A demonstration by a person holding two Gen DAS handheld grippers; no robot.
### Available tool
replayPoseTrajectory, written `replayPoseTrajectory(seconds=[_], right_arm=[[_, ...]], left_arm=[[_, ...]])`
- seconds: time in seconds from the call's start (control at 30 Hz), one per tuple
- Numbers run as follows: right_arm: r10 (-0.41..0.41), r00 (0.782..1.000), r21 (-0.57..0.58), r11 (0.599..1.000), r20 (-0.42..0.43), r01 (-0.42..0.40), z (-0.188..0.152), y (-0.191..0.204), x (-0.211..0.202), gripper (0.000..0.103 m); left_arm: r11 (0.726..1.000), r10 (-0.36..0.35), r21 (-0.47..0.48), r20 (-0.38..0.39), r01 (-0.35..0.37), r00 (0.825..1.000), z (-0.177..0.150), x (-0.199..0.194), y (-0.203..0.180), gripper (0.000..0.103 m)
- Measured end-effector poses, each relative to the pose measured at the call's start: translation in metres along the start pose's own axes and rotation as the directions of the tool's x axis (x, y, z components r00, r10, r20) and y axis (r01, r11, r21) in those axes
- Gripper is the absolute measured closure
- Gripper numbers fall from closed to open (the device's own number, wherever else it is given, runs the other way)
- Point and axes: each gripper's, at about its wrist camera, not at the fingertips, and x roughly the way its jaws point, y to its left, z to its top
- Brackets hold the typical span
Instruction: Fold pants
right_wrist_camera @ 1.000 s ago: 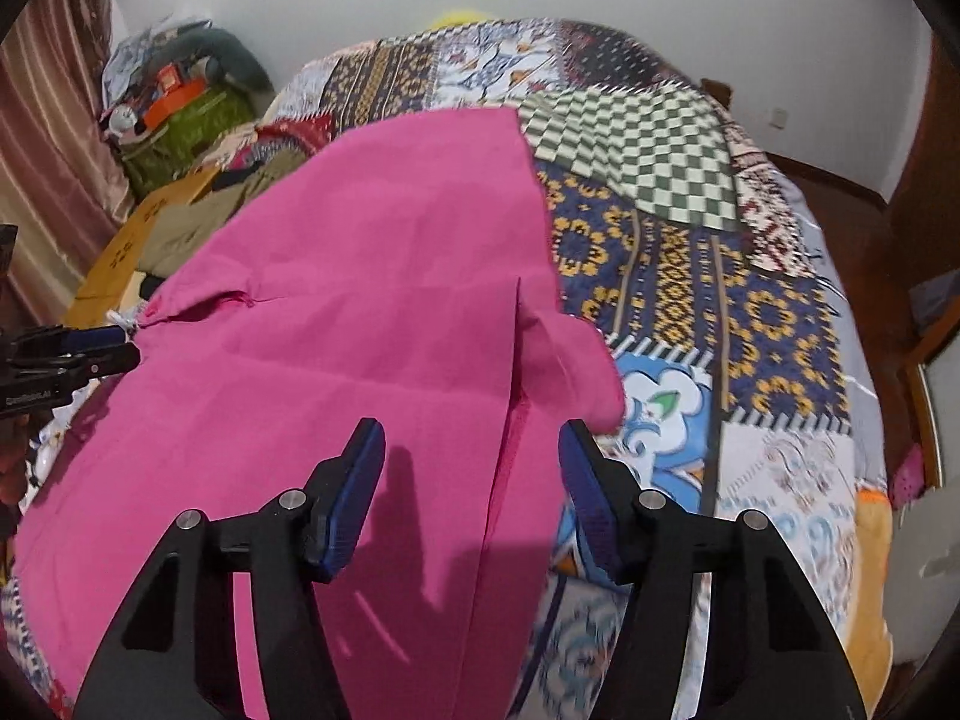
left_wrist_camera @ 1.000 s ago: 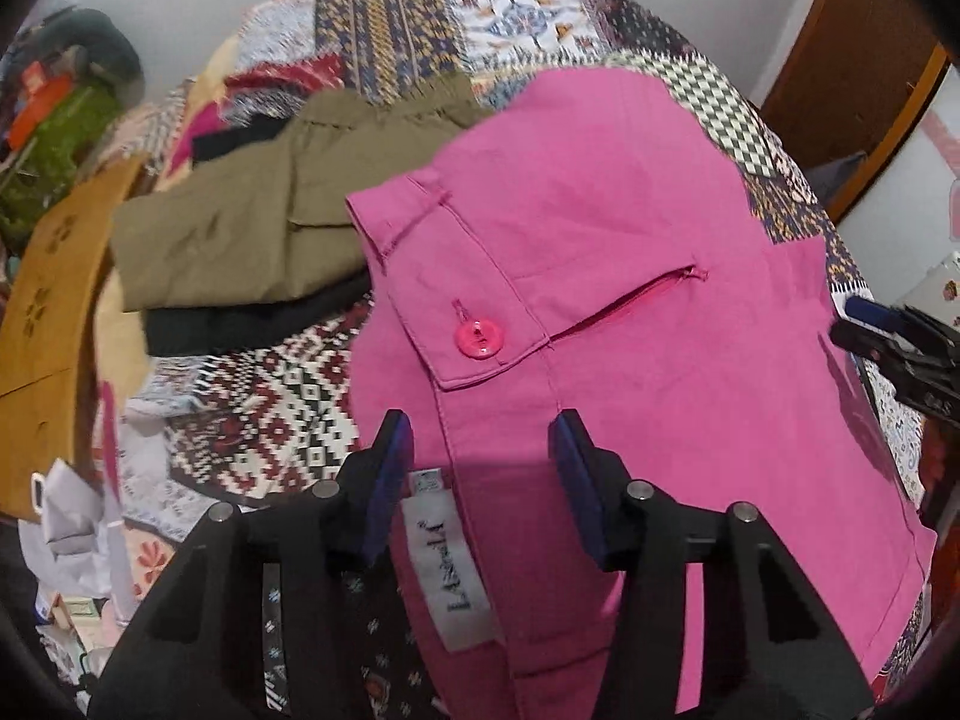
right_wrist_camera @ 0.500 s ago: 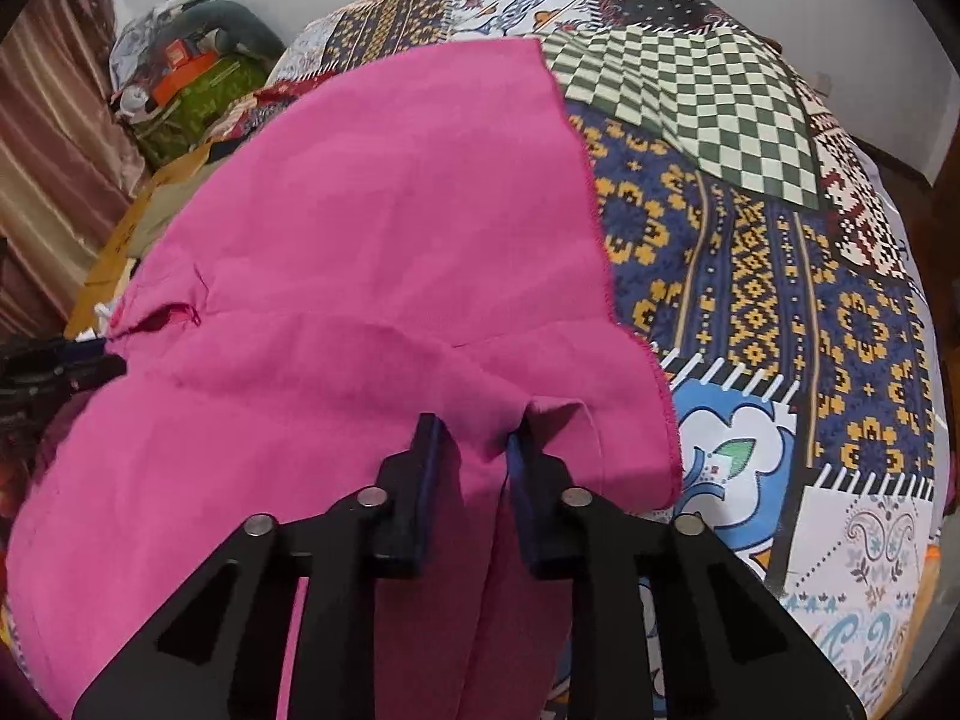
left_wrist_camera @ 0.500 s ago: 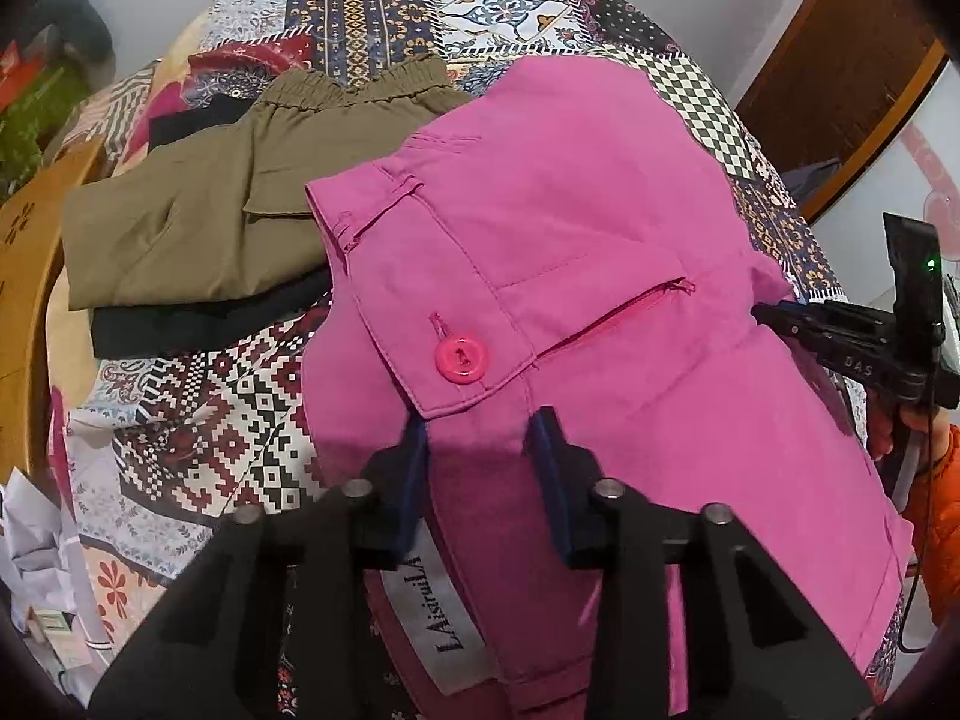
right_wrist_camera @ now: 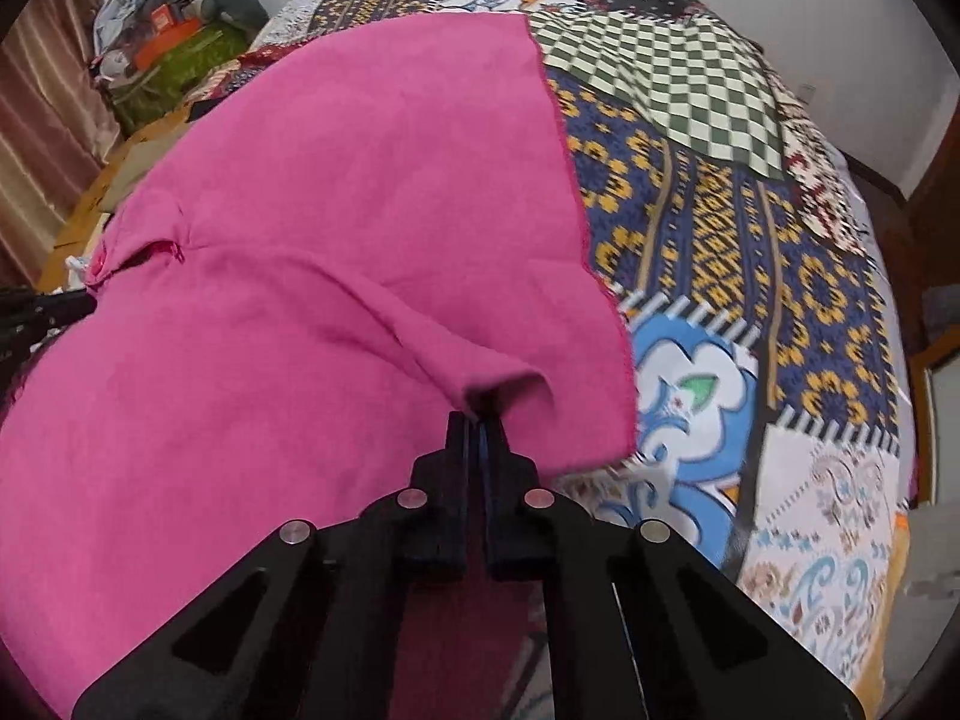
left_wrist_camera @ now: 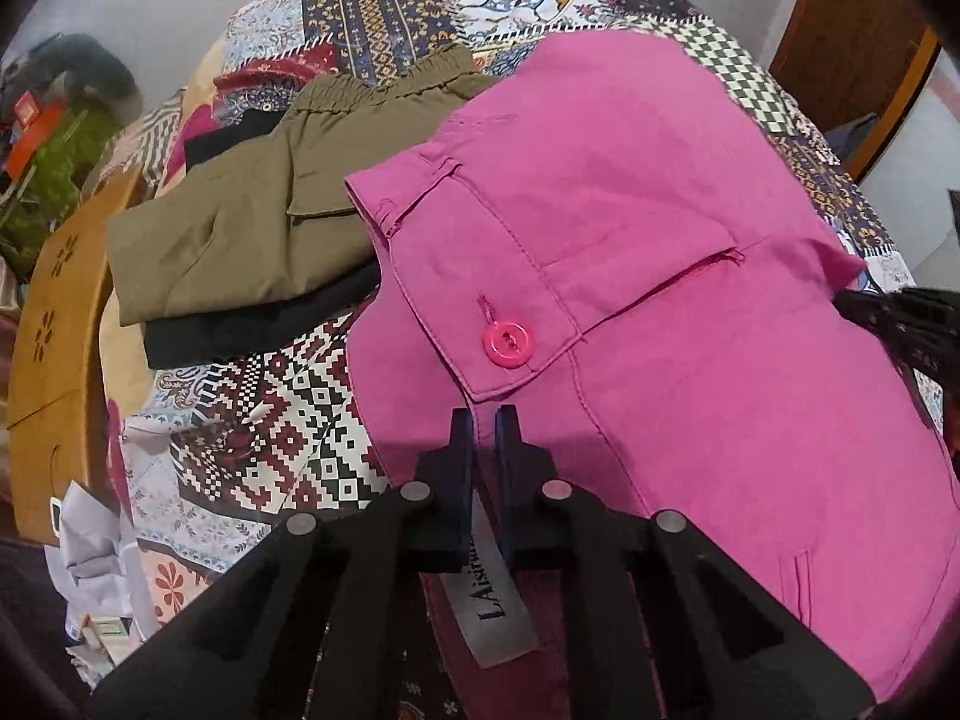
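**Both grips set on the pink pants, fold not yet made**

You've got the pink pants (left_wrist_camera: pixel 660 228) spread on the patchwork bedspread (right_wrist_camera: pixel 750 228), and both ends of the near edge are in hand. Your left gripper (left_wrist_camera: pixel 485 420) has its fingers pressed together on the waistband, pinching the cloth just below the pink button (left_wrist_camera: pixel 508 345), with the white brand label (left_wrist_camera: pixel 492 600) hanging at the near side. Your right gripper (right_wrist_camera: pixel 477 423) has its fingers clamped on a small raised pucker of pink fabric near the right edge of the garment.

Where does that leave you? Judging from this, early: the pants lie mostly flat and open, no crease laid over yet. The grasp looks done; the lift and carry-over are what's left, then any second fold.

Orientation: the waistband end sits on the left, beside the folded olive pants (left_wrist_camera: pixel 240 228) stacked on a black garment (left_wrist_camera: pixel 252 324). The fabric runs from there rightward, so the long axis looks left to right across the bed, though the leg ends aren't clearly in view. The far edge reaches toward the green checked patch (right_wrist_camera: pixel 672 78).
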Motion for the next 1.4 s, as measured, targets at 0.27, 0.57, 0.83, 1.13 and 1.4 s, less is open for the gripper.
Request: replayPoseTrajectory(seconds=[0.27, 0.57, 0.83, 1.13, 1.4], right_arm=[[-0.003, 1.000, 0.071, 0.997, 0.012, 0.002, -0.020, -0.015, -0.022, 0.103], [0.020, 0.992, 0.183, 0.982, 0.127, -0.044, 0.002, -0.041, -0.059, 0.070], [0.010, 0.989, 0.231, 0.972, 0.150, -0.045, 0.039, -0.057, -0.027, 0.058], [0.133, 0.991, 0.272, 0.953, 0.027, -0.135, 0.046, -0.048, 0.034, 0.055], [0.082, 0.995, 0.183, 0.979, 0.052, -0.091, 0.040, -0.031, 0.036, 0.099]], left_arm=[[0.998, -0.059, -0.028, -0.014, 0.059, 0.998, -0.004, -0.013, 0.008, 0.093], [0.992, -0.070, -0.096, 0.080, 0.078, 0.994, 0.008, -0.044, 0.023, 0.064], [0.979, -0.126, -0.153, 0.047, 0.132, 0.991, 0.030, -0.012, 0.029, 0.051], [0.982, -0.145, -0.123, 0.022, 0.146, 0.989, 0.033, 0.016, 0.014, 0.060], [0.991, -0.088, -0.100, 0.064, 0.094, 0.994, 0.031, 0.006, 0.008, 0.076]])
